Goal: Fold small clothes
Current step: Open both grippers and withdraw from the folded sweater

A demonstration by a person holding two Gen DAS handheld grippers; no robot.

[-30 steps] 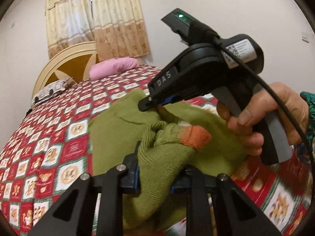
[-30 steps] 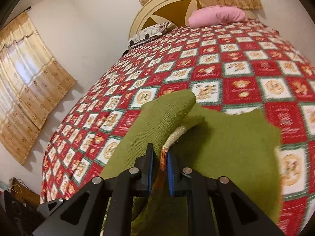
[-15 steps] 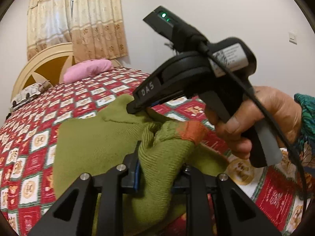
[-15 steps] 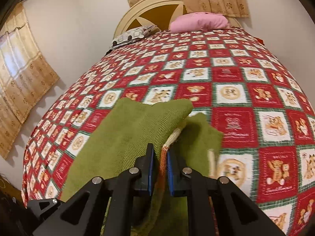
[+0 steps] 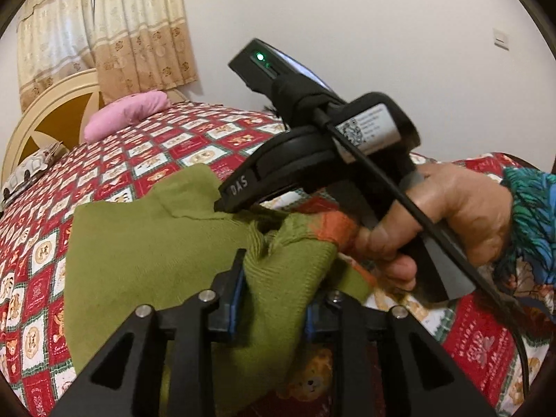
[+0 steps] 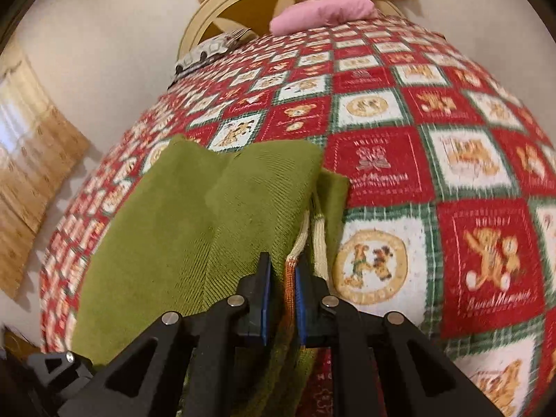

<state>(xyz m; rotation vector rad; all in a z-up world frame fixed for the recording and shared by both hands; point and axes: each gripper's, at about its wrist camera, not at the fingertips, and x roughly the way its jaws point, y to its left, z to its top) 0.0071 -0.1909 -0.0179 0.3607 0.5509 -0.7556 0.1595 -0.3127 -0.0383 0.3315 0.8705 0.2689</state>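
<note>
Right gripper (image 6: 282, 299) jaws pinch the green sweater (image 6: 208, 222) over the bedspread (image 6: 382, 160).

Legible markings on device and bedspread
"DAS" on the right tongs (image 5: 222, 205) body; its white label (image 5: 370, 128) carries a QR code, text unreadable — "HOLIDAY" on the bedspread (image 6: 378, 170) squares.

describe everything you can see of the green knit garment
The garment is olive-green ribbed knit with an orange and cream striped edge band. It lies partly spread on the red patterned bedspread, one flap doubled over the flat body. The left tongs have just been opening with a bunched green fold between them; the right tongs pinch the striped edge. Its near end is lifted off the bed.
</note>
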